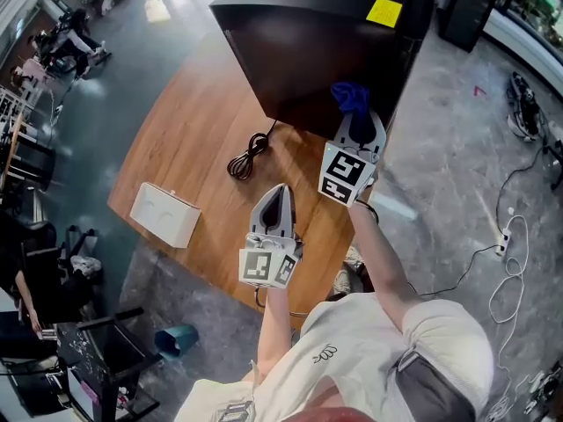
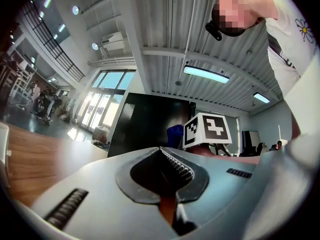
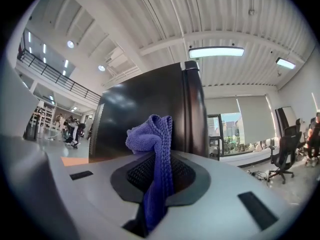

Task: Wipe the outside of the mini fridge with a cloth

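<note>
Black fridge (image 1: pixel 325 51) stands on far end of wood counter (image 1: pixel 189 134), w/ a yellow note (image 1: pixel 384 11) on its top. R tool (image 1: pixel 354 117) is clamped on a blue cloth (image 1: pixel 350 98). In the right gripper view the cloth runs down btwn the two pads and bunches up above the tips, w/ the fridge's dark side and door edge right behind it. From the head view the cloth sits at the fridge's near face, low down, by its right corner; can't tell if it actually touches. R tool's marker cube faces the camera, arm stretched fwd over the counter's near-right edge. L tool (image 1: pixel 281 192) hangs over the counter nearer the person, left of and behind the R tool and apart from the fridge, pointing toward it. Its jaws are closed tip to tip w/ nothing in them, per the left gripper view, which also shows the fridge, the cloth and the R tool's cube ahead. A coiled black cable (image 1: pixel 249 156) lies on the counter left of both tools, its lead running to the fridge base. A white box (image 1: pixel 165 214) sits at the counter's left edge, well apart from the rest. On the floor: a blue bin (image 1: pixel 176 339) below the counter and a white power strip (image 1: pixel 504 234) w/ loose cords off to the right.
</note>
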